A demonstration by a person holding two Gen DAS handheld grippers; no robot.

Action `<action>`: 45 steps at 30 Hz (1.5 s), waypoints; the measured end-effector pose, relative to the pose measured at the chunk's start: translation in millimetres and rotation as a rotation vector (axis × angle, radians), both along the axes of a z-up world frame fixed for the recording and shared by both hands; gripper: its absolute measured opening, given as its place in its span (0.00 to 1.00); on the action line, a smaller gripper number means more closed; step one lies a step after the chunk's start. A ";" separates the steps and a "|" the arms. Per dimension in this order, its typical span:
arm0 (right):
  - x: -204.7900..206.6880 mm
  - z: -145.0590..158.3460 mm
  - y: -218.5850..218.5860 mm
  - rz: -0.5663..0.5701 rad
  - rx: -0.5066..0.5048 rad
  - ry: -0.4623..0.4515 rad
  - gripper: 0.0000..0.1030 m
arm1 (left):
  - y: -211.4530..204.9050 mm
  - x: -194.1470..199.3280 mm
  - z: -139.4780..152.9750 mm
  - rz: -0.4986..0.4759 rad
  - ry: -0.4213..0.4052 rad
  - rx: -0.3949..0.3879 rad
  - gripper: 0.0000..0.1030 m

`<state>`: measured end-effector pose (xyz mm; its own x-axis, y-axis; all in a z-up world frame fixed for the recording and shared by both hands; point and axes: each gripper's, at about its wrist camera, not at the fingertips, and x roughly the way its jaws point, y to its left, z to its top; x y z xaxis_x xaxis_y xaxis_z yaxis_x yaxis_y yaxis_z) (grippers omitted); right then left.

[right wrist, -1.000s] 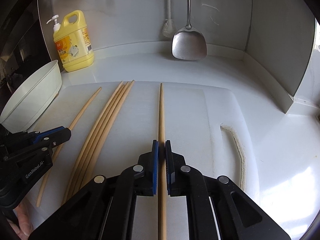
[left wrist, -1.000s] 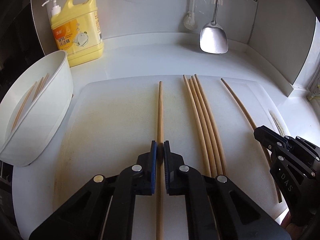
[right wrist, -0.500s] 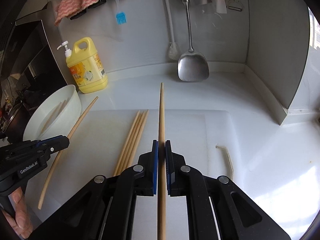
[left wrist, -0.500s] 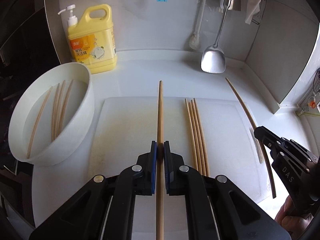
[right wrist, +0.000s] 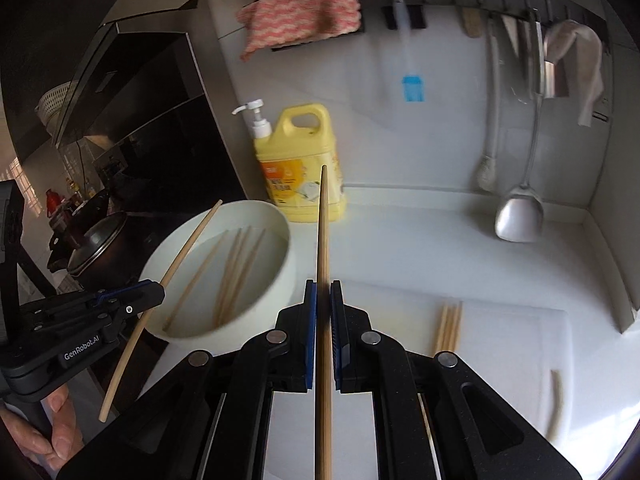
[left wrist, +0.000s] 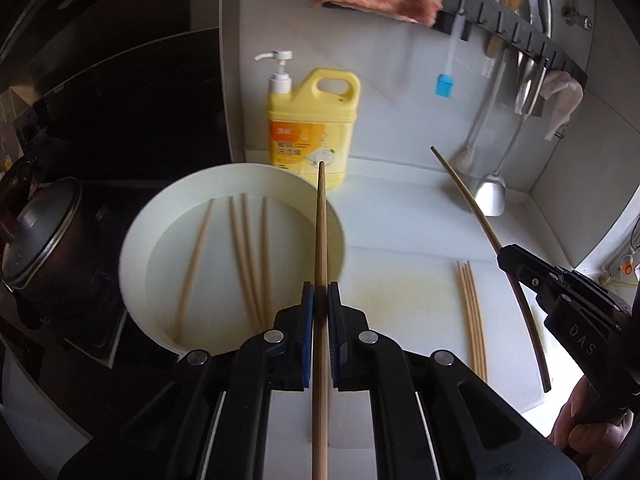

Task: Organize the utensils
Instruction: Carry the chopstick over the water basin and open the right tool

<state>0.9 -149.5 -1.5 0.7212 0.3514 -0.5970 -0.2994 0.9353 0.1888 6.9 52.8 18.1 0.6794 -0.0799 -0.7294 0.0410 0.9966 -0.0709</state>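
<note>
Left wrist view: white cutting board (left wrist: 400, 272) on the counter, white bowl (left wrist: 136, 248) at its left end with four chopsticks (left wrist: 248, 256) inside. Yellow soap jug (left wrist: 310, 128) behind it. Left gripper (left wrist: 320, 304) is clamped on one chopstick (left wrist: 321, 216) above the bowl's rim; right gripper (right wrist: 323, 304) pinches another (right wrist: 323, 232). Three more chopsticks (left wrist: 472, 312) lie together on the board.

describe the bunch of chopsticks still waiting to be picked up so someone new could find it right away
Find the white cutting board right of the white bowl. The three chopsticks lie together flat on it, the only ones neither in the bowl nor held in a hand-held gripper.
</note>
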 end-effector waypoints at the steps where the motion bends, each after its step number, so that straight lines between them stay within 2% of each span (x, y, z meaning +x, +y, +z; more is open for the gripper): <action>1: 4.9 0.2 13.9 -0.003 -0.001 -0.001 0.07 | 13.4 5.4 -0.3 -0.001 -0.001 0.010 0.07; 7: 45.9 -11.2 99.9 -0.026 0.007 0.038 0.07 | 89.3 44.7 -6.4 -0.032 -0.022 0.036 0.07; 9: 60.0 -18.6 124.9 -0.027 0.014 0.063 0.07 | 108.5 59.4 -13.0 -0.038 0.002 0.022 0.07; 14: 91.9 -38.0 169.5 -0.016 0.000 0.118 0.07 | 132.5 92.5 -35.6 -0.053 0.043 0.017 0.07; 23: 131.7 -74.2 188.6 -0.024 -0.002 0.251 0.07 | 139.4 128.7 -72.6 -0.058 0.105 -0.003 0.07; 35: 141.6 -93.8 191.4 -0.021 -0.033 0.310 0.08 | 139.8 141.6 -99.9 -0.059 0.205 0.003 0.08; 36: 141.0 -94.4 191.2 -0.021 -0.035 0.313 0.21 | 140.5 141.6 -99.8 -0.054 0.210 0.001 0.10; 37: 141.4 -94.0 190.7 -0.025 -0.043 0.317 0.32 | 141.4 140.0 -98.8 -0.052 0.216 -0.003 0.18; 38: 139.4 -91.3 189.6 -0.031 -0.048 0.309 0.37 | 141.9 138.3 -95.5 -0.051 0.211 -0.004 0.27; 39: 137.6 -88.3 188.0 -0.035 -0.052 0.296 0.37 | 142.0 136.0 -92.1 -0.043 0.198 0.011 0.35; 40: 136.4 -86.2 187.0 -0.037 -0.055 0.289 0.37 | 142.0 132.6 -87.3 -0.032 0.180 0.033 0.54; 41: 134.6 -82.9 184.8 -0.039 -0.055 0.281 0.37 | 142.7 129.5 -82.5 -0.020 0.161 0.050 0.66; 45: 126.6 -73.1 176.3 -0.050 -0.056 0.264 0.41 | 148.7 123.2 -73.8 0.013 0.160 0.068 0.70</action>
